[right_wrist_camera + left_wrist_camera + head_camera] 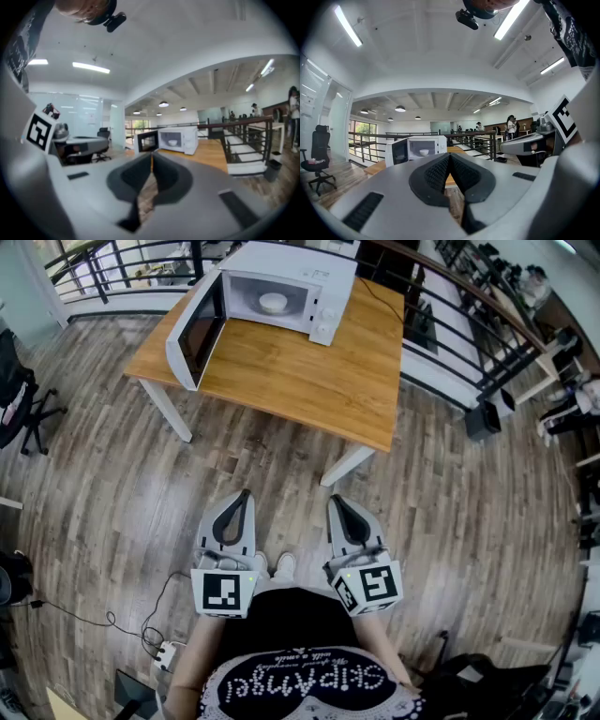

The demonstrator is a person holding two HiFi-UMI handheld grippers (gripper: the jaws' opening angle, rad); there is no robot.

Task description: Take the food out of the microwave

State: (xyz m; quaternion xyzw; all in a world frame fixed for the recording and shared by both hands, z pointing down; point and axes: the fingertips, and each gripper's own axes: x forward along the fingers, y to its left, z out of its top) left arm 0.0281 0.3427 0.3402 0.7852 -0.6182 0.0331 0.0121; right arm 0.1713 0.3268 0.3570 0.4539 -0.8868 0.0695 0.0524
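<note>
The small white bowl (273,303) looks light, stiff, breakable; pinch its rim. Left hand-held gripper (245,495) and right hand-held gripper (336,501) sit closed, empty.

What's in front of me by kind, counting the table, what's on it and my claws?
Table: 1
Microwave, door open: 1
White bowl inside it: 1
Claws: 2, left claw and right claw, both shut
Total: 5

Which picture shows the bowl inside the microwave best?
The head view: the bowl looks biggest there, inside the open microwave. Both gripper views show it as a tiny white shape, blurry in the right one.
</note>
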